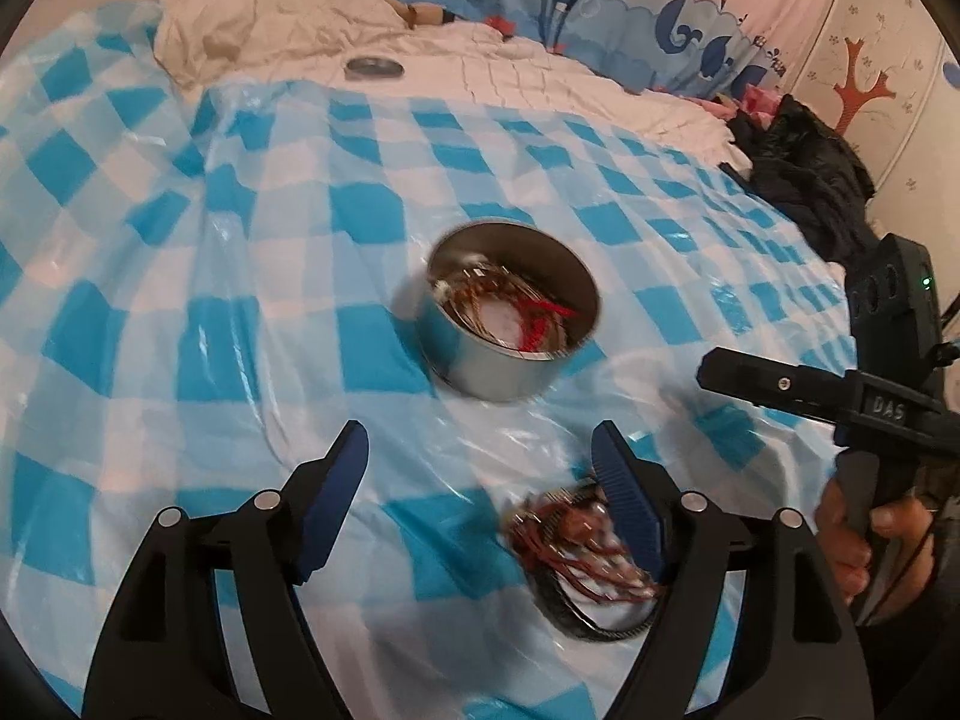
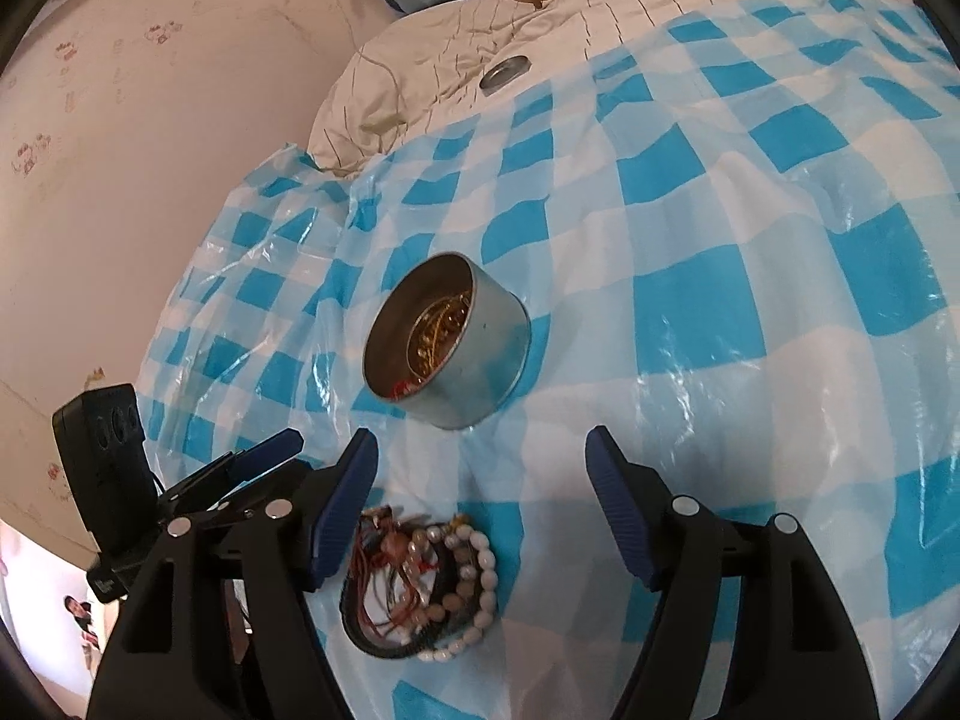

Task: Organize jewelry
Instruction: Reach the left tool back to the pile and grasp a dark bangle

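A round metal tin (image 1: 513,315) stands on the blue-and-white checked plastic sheet and holds gold chains and red cord; it also shows in the right wrist view (image 2: 447,339). A heap of bead bracelets and red cords (image 1: 579,552) lies on the sheet in front of the tin, also in the right wrist view (image 2: 426,582). My left gripper (image 1: 480,450) is open and empty, its right finger over the heap's edge. My right gripper (image 2: 480,456) is open and empty, the heap beside its left finger. The right gripper's body shows in the left wrist view (image 1: 828,390).
The tin's lid (image 1: 373,67) lies on the white quilt at the back, also in the right wrist view (image 2: 505,73). A dark bundle of clothes (image 1: 810,180) sits at the right edge. A pillow (image 1: 270,18) and a printed curtain are behind.
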A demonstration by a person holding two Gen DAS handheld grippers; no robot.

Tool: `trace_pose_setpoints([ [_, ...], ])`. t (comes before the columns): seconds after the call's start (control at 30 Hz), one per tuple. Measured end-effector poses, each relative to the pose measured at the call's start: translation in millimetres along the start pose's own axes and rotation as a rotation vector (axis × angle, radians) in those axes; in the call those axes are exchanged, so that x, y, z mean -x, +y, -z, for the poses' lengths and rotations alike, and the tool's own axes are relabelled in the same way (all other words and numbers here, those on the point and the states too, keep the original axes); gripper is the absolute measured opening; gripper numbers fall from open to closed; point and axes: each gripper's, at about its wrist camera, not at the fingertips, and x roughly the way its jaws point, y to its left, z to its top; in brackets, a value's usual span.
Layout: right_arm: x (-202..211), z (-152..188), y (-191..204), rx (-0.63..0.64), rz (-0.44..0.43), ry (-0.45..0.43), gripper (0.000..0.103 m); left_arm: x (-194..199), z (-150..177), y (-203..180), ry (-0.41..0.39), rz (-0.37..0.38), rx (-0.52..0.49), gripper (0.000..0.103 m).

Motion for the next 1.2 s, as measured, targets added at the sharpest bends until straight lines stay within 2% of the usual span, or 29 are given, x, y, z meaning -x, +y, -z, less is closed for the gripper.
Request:
trace_pose_setpoints([
  [0.13,2.9,8.9,-3.5,-0.003,0.017,0.004,0.073,-4.0,10.8,-5.2,0.037,0.087,0.021,0.073],
  [0.37,4.8,15.2,-7.3,-0.012,0.025,0.015,0.073,-18.7,23.5,-15.0,0.086,0.132,0.017,0.072],
  [0.5,10.5,14.1,-3.7,0.0,0.025,0.006,0.073,-23.0,27.9,-23.0,0.093,0.14,-0.013,0.061],
  [0.57,11.4,14.3,-3.1,0.001,0.021,0.006,0.073,-23.6,28.7,-23.2,0.091,0.142,-0.011,0.048],
  [0.63,10.8,14.5,-2.8,0.003,0.02,0.009,0.073,-25.5,30.0,-24.9,0.103,0.138,-0.022,0.018],
  [0.73,8.8,14.7,-3.5,0.0,0.019,0.015,0.073,-27.2,32.1,-23.4,0.122,0.094,-0.041,0.004],
  [0.83,8.6,14.8,-3.3,0.002,0.019,0.014,0.073,-23.9,30.4,-19.9,0.111,0.111,-0.032,0.004],
  [0.93,7.2,15.1,-0.8,0.014,0.018,0.016,0.073,-9.7,23.9,-17.0,0.057,0.128,-0.025,0.003],
  [1.07,4.0,17.1,2.8,0.04,0.024,0.025,0.073,9.2,13.2,-2.0,-0.014,0.127,0.012,0.0],
  [1.2,-3.5,20.0,8.1,0.071,0.015,0.058,0.073,16.2,8.3,9.4,-0.038,0.116,0.043,0.0],
])
